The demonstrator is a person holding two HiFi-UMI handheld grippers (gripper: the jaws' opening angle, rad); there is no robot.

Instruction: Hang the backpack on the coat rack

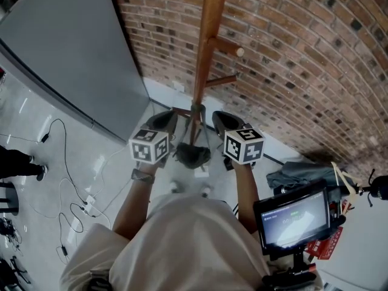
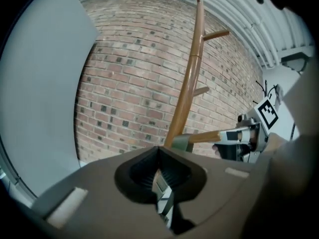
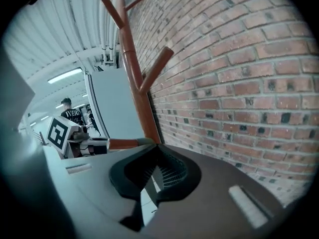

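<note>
Closest in, a beige shirt (image 1: 182, 241) fills the bottom of the head view, and two forearms (image 1: 130, 202) reach out from it toward the wooden coat rack (image 1: 205, 47). From where I stand, the left gripper (image 2: 158, 152) and the right gripper (image 3: 157, 151) sit about level with each other, one on either side of the pole and both pointing at it. Each has its jaws pressed together with nothing caught between them.

The backpack (image 1: 193, 156), dark grey, hangs low against the pole, below and between the two grippers and apart from both. Its grey-green top loop (image 2: 181, 143) looks to be slung over a low peg (image 2: 207, 136), right where that peg leaves the pole. The peg juts out toward the right gripper's side.

Behind the rack runs a brick wall (image 1: 303, 71), and a tall grey panel (image 1: 73, 53) stands against it on the left. Black cables (image 1: 66, 174) trail over the pale, glossy floor (image 1: 115, 156) on that side. On the person's right, a small monitor (image 1: 294, 218) is lit, and beyond it a crumpled bundle of grey fabric (image 1: 300, 174) lies on the floor near the wall. Far back in the right gripper view stands a bystander in a black T-shirt (image 3: 68, 114) — too small to tell more.
</note>
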